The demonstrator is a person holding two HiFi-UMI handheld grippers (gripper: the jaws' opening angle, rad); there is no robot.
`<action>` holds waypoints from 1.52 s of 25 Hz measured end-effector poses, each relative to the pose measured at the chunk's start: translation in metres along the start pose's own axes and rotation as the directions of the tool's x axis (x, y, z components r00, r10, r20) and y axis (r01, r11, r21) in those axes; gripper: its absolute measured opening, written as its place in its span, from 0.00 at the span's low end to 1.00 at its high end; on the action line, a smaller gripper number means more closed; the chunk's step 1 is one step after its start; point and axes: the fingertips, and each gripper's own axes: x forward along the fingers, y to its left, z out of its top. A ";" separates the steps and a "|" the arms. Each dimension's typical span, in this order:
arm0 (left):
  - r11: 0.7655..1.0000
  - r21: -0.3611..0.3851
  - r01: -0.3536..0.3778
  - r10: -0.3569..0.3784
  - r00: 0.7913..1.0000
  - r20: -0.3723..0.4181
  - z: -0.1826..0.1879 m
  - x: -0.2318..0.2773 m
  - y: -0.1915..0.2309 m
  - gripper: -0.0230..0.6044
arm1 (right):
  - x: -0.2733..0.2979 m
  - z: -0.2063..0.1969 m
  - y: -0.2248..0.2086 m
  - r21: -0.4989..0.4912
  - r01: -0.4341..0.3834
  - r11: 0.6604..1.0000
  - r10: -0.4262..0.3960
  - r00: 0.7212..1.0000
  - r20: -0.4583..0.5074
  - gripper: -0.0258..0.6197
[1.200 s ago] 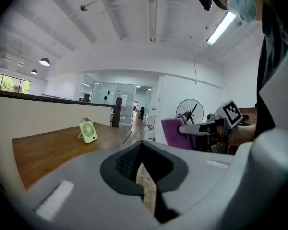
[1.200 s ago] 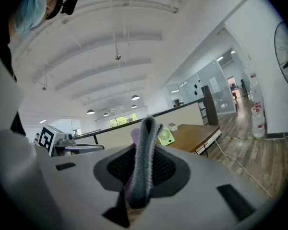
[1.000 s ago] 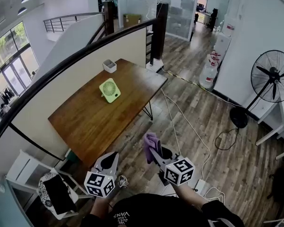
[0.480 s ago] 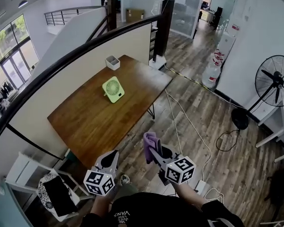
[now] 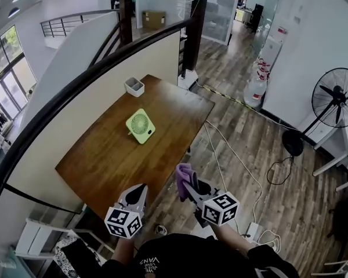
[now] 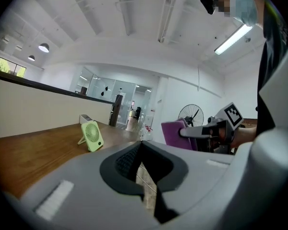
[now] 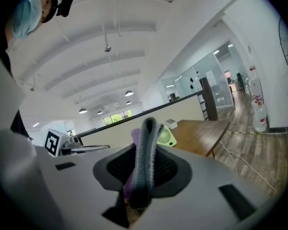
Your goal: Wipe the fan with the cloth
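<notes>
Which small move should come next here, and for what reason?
Probably bring the right gripper forward over the table toward the fan. Its jaws are shut on the cloth, but the fan stands upright mid-table, clearly apart from the cloth, so no wiping can start yet.

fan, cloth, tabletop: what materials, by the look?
fan: likely plastic, pale green, smooth moulded grille.
cloth: purple, soft fuzzy pile, probably microfibre.
tabletop: brown wood grain, slight sheen; solid or veneer unclear.
</notes>
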 end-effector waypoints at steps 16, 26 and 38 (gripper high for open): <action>0.999 -0.032 -0.022 0.020 0.999 -0.043 0.005 0.071 0.080 0.04 | 0.091 0.019 -0.058 0.017 -0.002 1.000 0.002 0.999 -0.033 0.17; 0.956 -0.117 -0.269 0.267 0.963 -0.036 0.005 0.115 0.086 0.04 | 0.133 0.036 -0.116 -0.020 -0.221 0.975 0.216 0.965 -0.149 0.17; 0.839 -0.170 -0.518 0.522 0.853 -0.025 0.003 0.135 0.084 0.04 | 0.176 0.055 -0.164 -0.068 -0.416 0.907 0.395 0.895 -0.208 0.17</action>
